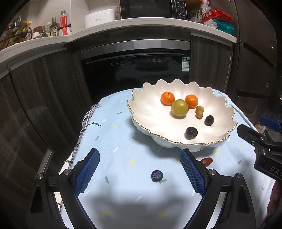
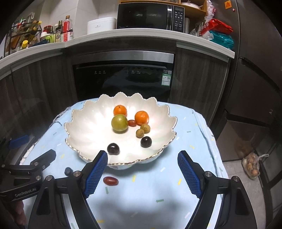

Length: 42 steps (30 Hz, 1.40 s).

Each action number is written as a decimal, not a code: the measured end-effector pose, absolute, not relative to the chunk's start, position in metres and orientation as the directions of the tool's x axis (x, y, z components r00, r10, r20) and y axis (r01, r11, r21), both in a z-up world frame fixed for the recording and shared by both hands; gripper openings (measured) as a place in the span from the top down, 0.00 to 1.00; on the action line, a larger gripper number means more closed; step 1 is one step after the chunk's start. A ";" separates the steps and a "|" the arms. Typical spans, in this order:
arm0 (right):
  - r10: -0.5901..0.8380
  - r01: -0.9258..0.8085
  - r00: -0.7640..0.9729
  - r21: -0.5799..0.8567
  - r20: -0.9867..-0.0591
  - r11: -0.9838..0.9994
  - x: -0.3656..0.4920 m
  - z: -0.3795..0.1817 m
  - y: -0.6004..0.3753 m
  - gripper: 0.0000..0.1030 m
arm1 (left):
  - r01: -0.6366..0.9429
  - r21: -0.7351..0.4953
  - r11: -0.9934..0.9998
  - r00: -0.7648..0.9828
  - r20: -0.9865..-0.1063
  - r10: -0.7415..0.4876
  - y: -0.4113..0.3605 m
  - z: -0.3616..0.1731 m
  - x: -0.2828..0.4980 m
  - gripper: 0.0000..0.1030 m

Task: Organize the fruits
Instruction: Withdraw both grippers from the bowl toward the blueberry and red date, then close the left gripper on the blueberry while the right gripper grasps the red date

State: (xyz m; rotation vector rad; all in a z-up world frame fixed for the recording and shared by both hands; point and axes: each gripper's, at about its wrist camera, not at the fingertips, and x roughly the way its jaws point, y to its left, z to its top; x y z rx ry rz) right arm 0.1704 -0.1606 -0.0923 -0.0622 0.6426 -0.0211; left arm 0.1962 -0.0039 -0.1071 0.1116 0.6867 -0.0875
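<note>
A white scalloped bowl (image 1: 146, 112) (image 2: 84, 126) with a gold rim stands on a light blue cloth. It holds two oranges (image 1: 167, 98) (image 2: 141, 117), a green fruit (image 1: 179, 107) (image 2: 119, 124), two small tan fruits (image 2: 143, 130), two dark cherries (image 1: 191, 133) (image 2: 113, 149) and a small red tomato (image 2: 132, 123). A blueberry (image 1: 156, 175) (image 2: 68, 171) lies on the cloth between the blue pads of my open left gripper (image 1: 139, 176). A red oblong tomato (image 2: 110, 181) (image 1: 208, 161) lies in front of the bowl, just inside the left pad of my open right gripper (image 2: 142, 174).
The cloth-covered table (image 1: 112, 133) ends at the left over dark floor. Behind it stand a black built-in dishwasher (image 2: 123, 79) and dark cabinets under a white counter with bottles (image 2: 61, 31) and a microwave (image 2: 149, 16). A bag of produce (image 2: 251, 165) lies on the floor at right.
</note>
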 end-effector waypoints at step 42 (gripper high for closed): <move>0.097 -0.146 0.693 -0.007 -0.714 0.989 0.194 -0.164 -0.129 0.26 | 0.198 0.048 0.979 0.628 -0.773 -0.089 -0.010 -0.175 0.221 0.42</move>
